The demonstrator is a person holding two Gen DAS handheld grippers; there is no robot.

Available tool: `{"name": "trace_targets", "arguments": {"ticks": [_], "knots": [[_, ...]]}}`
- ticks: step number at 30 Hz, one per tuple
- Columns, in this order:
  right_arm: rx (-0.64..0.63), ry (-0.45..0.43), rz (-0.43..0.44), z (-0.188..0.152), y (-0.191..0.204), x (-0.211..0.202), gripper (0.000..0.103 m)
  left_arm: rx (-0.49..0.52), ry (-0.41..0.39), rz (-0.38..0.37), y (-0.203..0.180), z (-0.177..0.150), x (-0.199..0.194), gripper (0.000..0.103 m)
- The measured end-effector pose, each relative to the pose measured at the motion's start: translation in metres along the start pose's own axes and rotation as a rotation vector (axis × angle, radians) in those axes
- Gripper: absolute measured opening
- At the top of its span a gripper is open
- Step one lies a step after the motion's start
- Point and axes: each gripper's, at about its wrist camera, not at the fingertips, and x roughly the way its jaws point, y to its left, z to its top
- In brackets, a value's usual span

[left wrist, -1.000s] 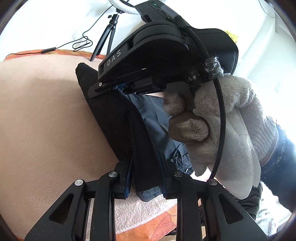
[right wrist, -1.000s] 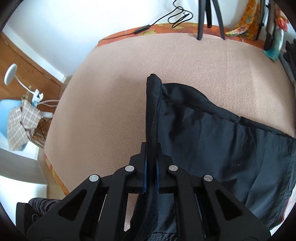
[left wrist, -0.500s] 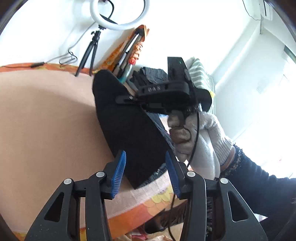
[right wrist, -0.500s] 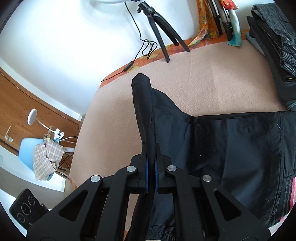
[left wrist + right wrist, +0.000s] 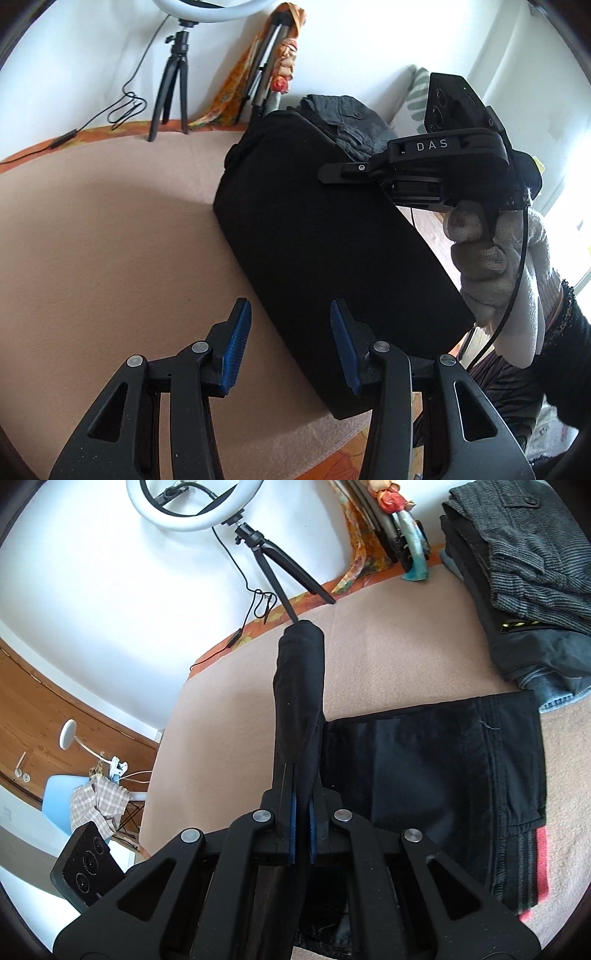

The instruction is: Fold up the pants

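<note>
Right gripper [image 5: 303, 812] is clamped tight on a fold of the black pants [image 5: 332, 236], which sit on the beige blanket [image 5: 92, 240]. Left gripper [image 5: 290, 343] hangs with jaws apart, nothing between the 2 pads. The pants' long axis runs diagonally away toward the tripod [image 5: 173, 85].
</note>
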Motion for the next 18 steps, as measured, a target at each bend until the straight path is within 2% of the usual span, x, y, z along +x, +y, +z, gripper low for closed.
{"name": "trace_targets", "arguments": {"ticks": [9, 18], "knots": [[0.068, -0.036, -0.039, 0.009, -0.06, -0.03, 0.005, 0.052, 0.074, -0.112, -0.036, 0.005, 0.042, 0.043], [0.04, -0.018, -0.089, 0.016, -0.082, -0.028, 0.005, 0.085, 0.096, -0.161, -0.06, 0.007, 0.062, 0.043]]}}
